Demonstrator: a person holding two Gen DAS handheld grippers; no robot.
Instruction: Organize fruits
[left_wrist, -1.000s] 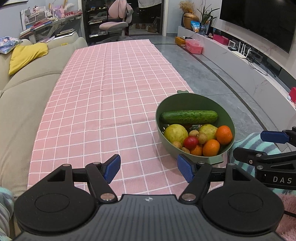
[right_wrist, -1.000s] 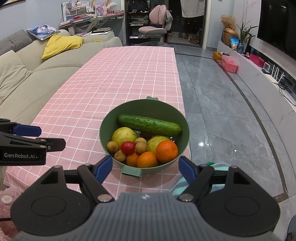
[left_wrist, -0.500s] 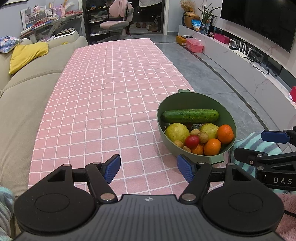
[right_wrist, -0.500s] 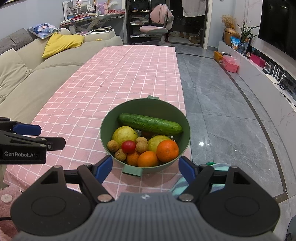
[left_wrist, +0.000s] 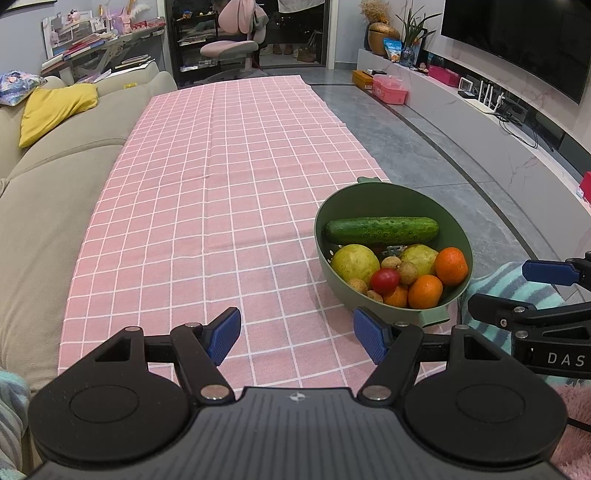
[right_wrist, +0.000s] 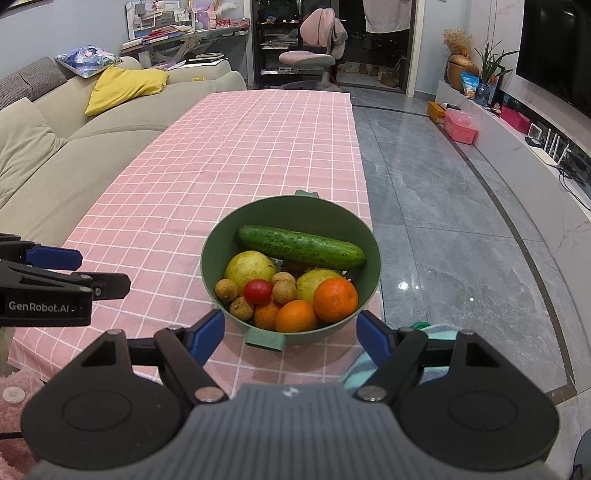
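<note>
A green bowl (right_wrist: 306, 210) stands near the front right corner of the pink checked tablecloth (right_wrist: 221, 166). It holds a cucumber (right_wrist: 301, 246), two yellow-green guavas (right_wrist: 249, 266), several oranges (right_wrist: 335, 300), a red cherry tomato (right_wrist: 257, 291) and several small brown longans (right_wrist: 226, 289). My right gripper (right_wrist: 290, 334) is open and empty just before the bowl's near rim. My left gripper (left_wrist: 297, 335) is open and empty over the cloth, left of the bowl (left_wrist: 373, 195). The cucumber (left_wrist: 380, 230) and tomato (left_wrist: 385, 280) show in the left wrist view too.
A beige sofa (left_wrist: 44, 192) with a yellow cushion (left_wrist: 55, 107) runs along the table's left side. Grey tiled floor (right_wrist: 461, 229) lies to the right, with a low TV shelf (left_wrist: 498, 140) beyond. A striped teal cloth (left_wrist: 517, 280) lies at the table's near right corner.
Both views have crept slightly forward; the bowl sits a little lower and nearer in each. Both grippers stay open and empty.
</note>
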